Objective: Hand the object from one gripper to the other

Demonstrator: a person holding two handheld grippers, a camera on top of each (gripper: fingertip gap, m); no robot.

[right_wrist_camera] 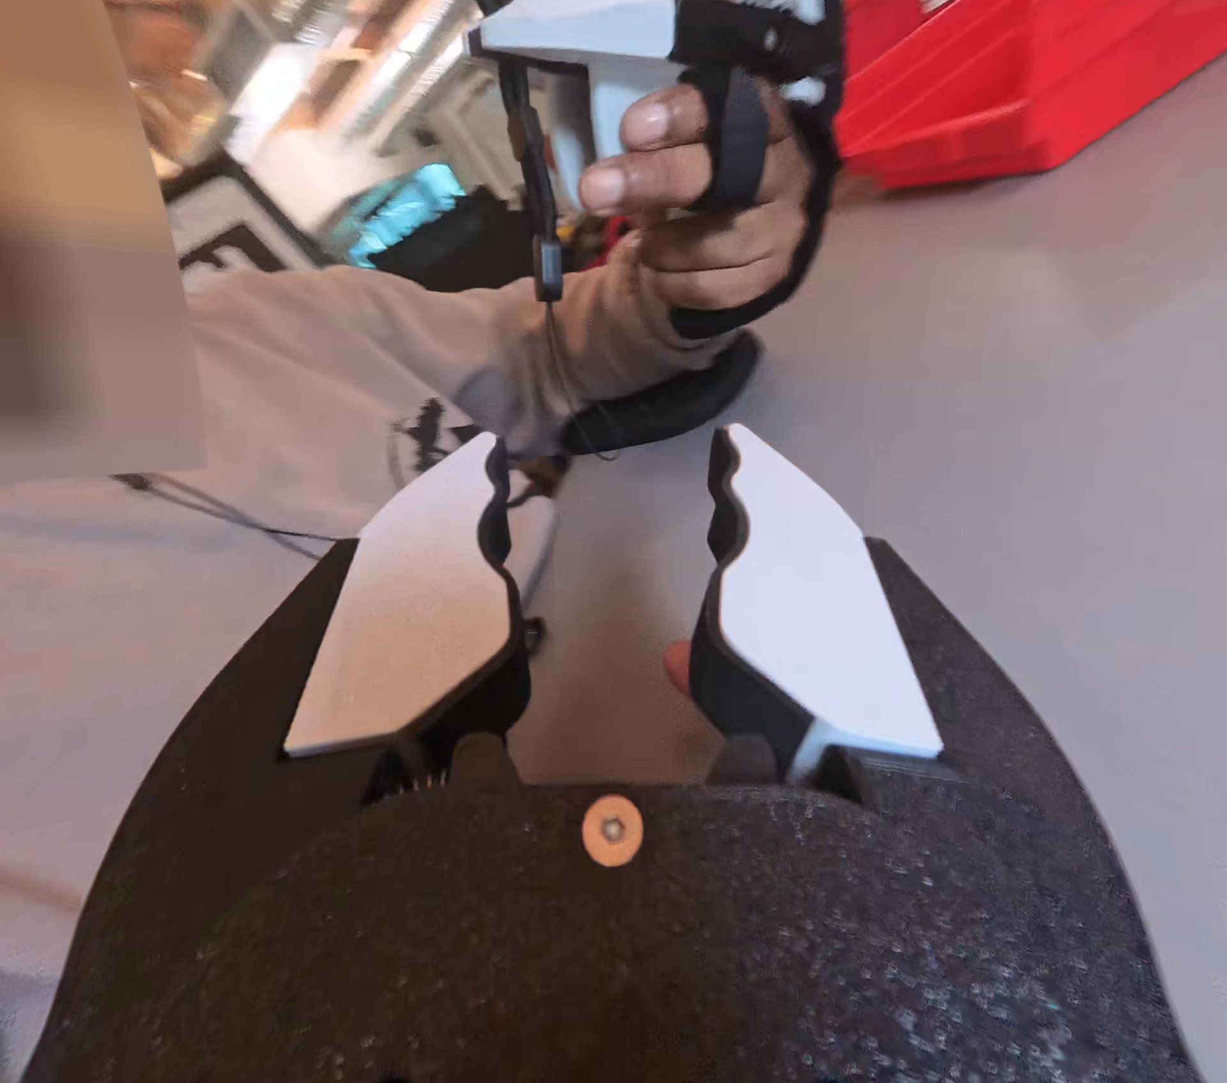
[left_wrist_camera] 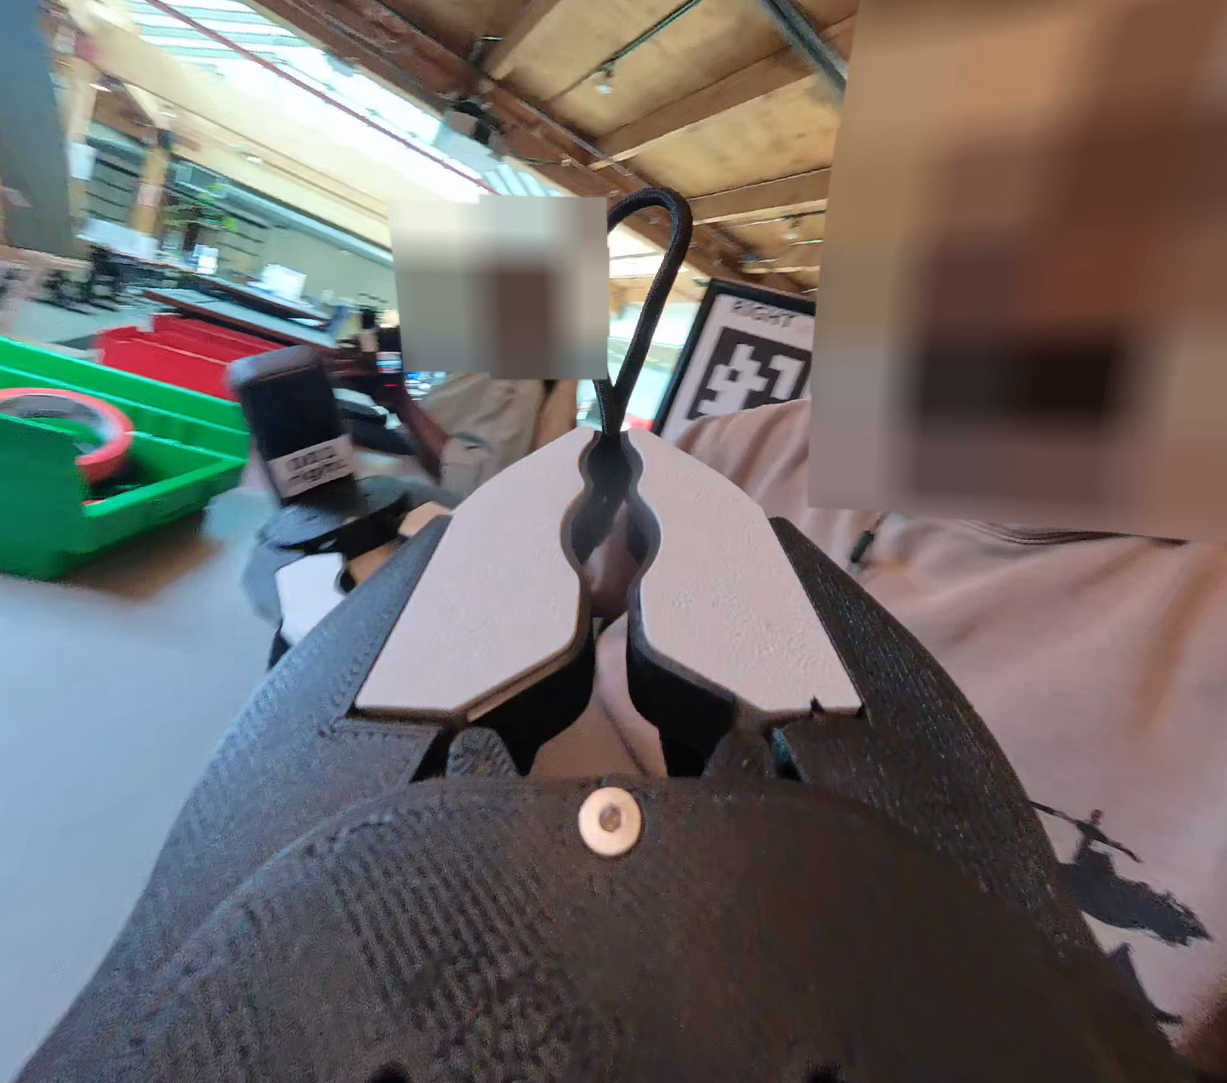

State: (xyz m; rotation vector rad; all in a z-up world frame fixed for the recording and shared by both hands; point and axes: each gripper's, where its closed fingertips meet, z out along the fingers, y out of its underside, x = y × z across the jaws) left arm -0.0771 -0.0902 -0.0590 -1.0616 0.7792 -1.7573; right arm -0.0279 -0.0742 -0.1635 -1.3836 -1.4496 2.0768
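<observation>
My left gripper is shut on a black braided cord. The cord loops up above the white fingertips. In the right wrist view the left gripper is held up by a hand, and the cord hangs below it, ending in a small black piece and a thin wire. My right gripper is open and empty, lower than the left one and apart from the cord. It also shows in the left wrist view, down at the left.
A green bin holding a red tape roll stands at the left. Red bins stand behind it on the grey table. A person's light sleeve and torso are close by. A black-and-white marker board stands behind. The gap from one gripper's tips to the other's is roughly 12 centimeters.
</observation>
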